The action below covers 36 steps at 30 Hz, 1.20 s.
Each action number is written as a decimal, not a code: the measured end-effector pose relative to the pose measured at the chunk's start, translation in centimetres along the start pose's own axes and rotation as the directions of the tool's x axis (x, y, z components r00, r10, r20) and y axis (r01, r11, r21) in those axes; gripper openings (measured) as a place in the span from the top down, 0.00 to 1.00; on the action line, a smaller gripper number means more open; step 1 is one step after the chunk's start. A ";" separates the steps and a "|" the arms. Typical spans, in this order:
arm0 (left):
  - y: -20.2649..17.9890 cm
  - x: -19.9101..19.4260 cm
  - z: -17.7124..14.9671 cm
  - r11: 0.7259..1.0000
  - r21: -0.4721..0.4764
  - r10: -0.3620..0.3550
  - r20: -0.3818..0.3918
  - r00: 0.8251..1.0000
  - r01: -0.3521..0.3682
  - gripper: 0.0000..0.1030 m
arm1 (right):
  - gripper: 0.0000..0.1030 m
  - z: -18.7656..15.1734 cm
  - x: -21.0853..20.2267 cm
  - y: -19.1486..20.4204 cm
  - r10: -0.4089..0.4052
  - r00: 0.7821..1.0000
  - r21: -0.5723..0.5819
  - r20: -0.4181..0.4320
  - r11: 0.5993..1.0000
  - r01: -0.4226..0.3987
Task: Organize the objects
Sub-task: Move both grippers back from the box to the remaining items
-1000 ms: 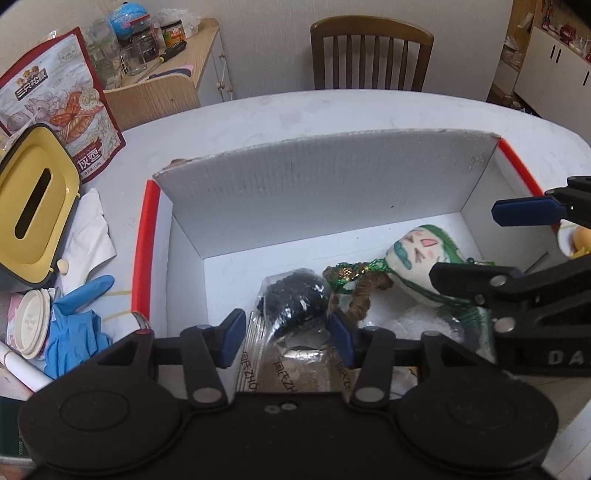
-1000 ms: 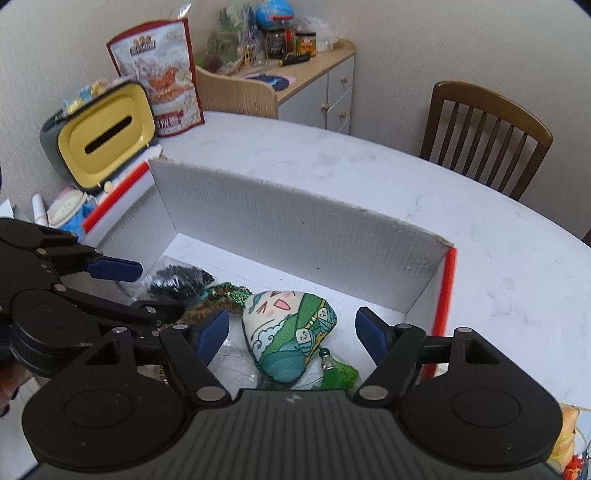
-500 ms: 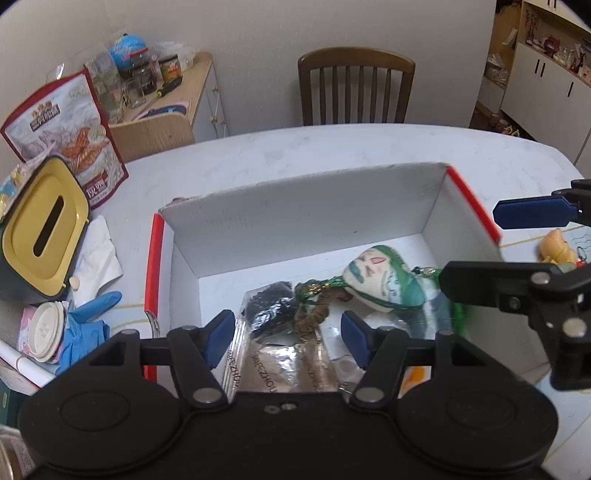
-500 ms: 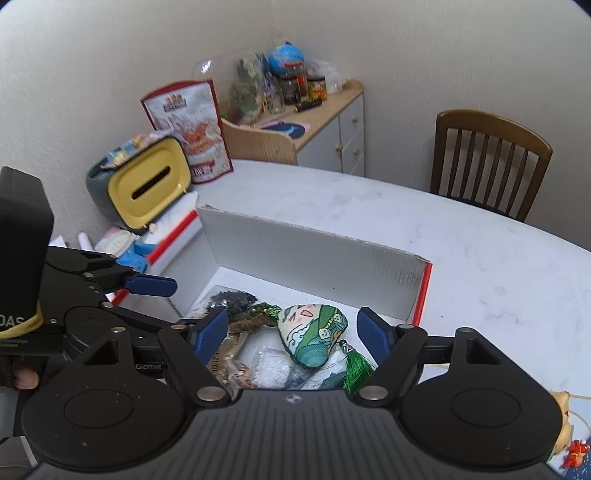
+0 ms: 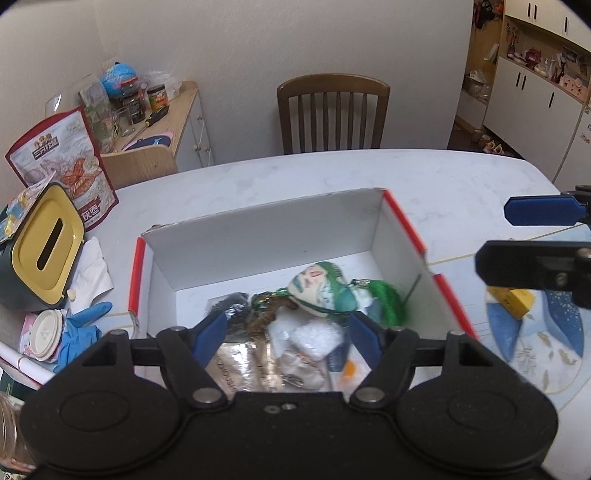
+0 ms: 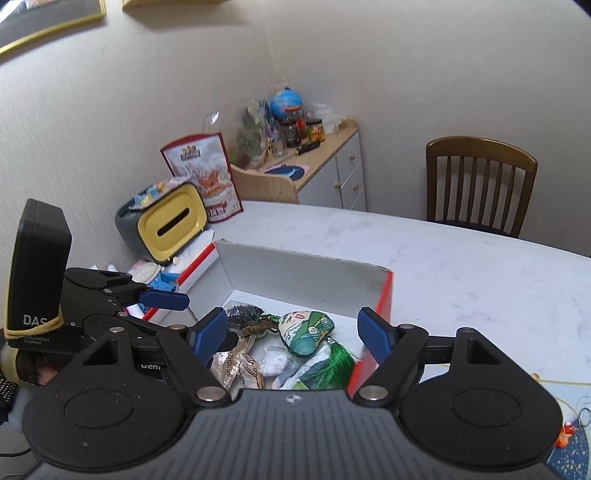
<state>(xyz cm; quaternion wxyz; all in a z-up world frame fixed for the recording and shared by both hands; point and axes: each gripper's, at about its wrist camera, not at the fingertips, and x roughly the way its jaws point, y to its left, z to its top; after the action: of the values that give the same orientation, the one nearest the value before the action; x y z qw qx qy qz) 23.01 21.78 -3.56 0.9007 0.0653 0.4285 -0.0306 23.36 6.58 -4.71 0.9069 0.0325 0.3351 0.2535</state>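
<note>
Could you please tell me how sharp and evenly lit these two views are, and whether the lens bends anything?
Left wrist view: the box contents are blurred, the table edge bows from fisheye distortion, and the corners are dark. Right wrist view: sharper, soft even light, with the wall frame curved.

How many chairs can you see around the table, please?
1: a brown wooden chair stands at the far side of the white table, beyond the open box. Others may sit outside both views.
</note>
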 end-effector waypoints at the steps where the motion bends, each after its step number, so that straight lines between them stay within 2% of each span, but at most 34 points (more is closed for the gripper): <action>1: -0.4 -0.3 0.0 1.000 0.000 -0.003 0.004 1.000 0.003 0.27 | 0.25 -0.1 -0.6 -0.5 0.001 1.000 0.006 0.007 1.000 -0.001; 6: -2.5 -1.3 0.1 1.000 0.003 -0.013 0.024 1.000 0.013 0.20 | 0.25 -1.4 -3.5 -2.9 -0.013 0.999 0.025 0.039 1.000 0.012; 11: -4.9 -1.8 0.2 1.000 0.017 -0.020 0.039 0.999 0.019 0.16 | 0.23 -3.0 -6.0 -5.4 -0.035 0.998 0.034 0.057 0.999 0.033; 19: -9.1 -1.6 0.5 0.998 0.033 -0.048 0.045 0.998 0.047 0.09 | 0.20 -5.7 -9.3 -9.3 -0.081 0.995 0.045 0.058 0.996 0.079; 23: -11.2 -1.4 0.7 0.997 0.043 -0.069 0.057 0.996 0.066 0.01 | 0.20 -7.2 -10.5 -11.4 -0.107 0.993 0.072 0.045 0.992 0.104; 29: -14.8 -0.2 0.9 0.993 0.056 -0.103 0.055 0.993 0.100 0.01 | 0.20 -9.5 -11.2 -14.8 -0.180 0.984 0.074 0.005 0.981 0.179; 36: -18.9 2.0 0.8 0.989 0.059 -0.136 0.028 0.990 0.134 0.01 | 0.20 -12.2 -11.1 -19.1 -0.266 0.962 0.078 -0.056 0.960 0.270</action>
<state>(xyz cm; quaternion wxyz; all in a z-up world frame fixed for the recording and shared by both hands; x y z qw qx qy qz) 22.84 2.95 -6.34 0.9010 0.0611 0.4166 -0.1047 16.88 -16.69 -11.96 0.9229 0.0196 0.3671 0.1146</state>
